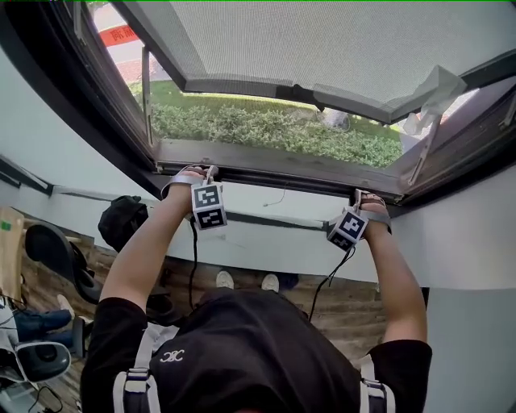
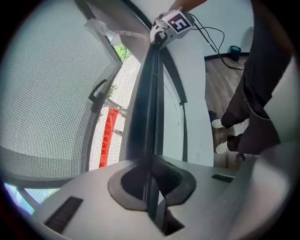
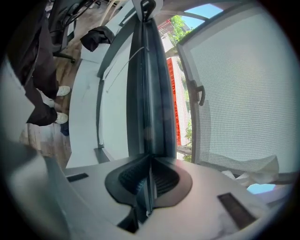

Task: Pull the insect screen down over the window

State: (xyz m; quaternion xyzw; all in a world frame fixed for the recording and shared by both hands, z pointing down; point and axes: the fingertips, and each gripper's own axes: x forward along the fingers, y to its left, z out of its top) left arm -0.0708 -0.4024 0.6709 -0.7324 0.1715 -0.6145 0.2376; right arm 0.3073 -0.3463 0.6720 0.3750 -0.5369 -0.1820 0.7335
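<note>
- In the head view, both arms reach up to the lower edge of the window opening. The left gripper [image 1: 208, 173] is at 11 o'clock from the picture's centre and the right gripper [image 1: 357, 198] at 2 o'clock.
- A dark bar [image 1: 282, 179] runs along that lower edge from 10 o'clock to 3 o'clock, and both grippers meet it.
- In the left gripper view, the left gripper [image 2: 151, 187] has its jaws almost together, pinching the thin dark bar [image 2: 147, 103]. The bar runs away toward 12 o'clock and ends at the right gripper [image 2: 161, 33].
- In the right gripper view, the right gripper [image 3: 149, 187] has its jaws just as nearly closed, clamped on the same dark bar [image 3: 151, 93]. The left gripper [image 3: 146, 7] sits at the bar's far end, at 12 o'clock.
- The only mesh of the insect screen we can make out is a grey-framed mesh panel [image 1: 322, 40]. It fills 12 to 1 o'clock and tilts outward above the opening.
- Between the panel and the bar, a green hedge [image 1: 266, 129] shows. We cannot tell whether fine mesh spans that gap.
- The panel carries a handle [image 3: 200, 96], and a red banner [image 2: 107, 136] stands outside beyond it.
- Crumpled white wrap [image 1: 427, 101] hangs at 2 o'clock on the frame.
- At 6 o'clock, below the white wall [image 1: 274, 242], are the person's white shoes [image 1: 246, 281].
</note>
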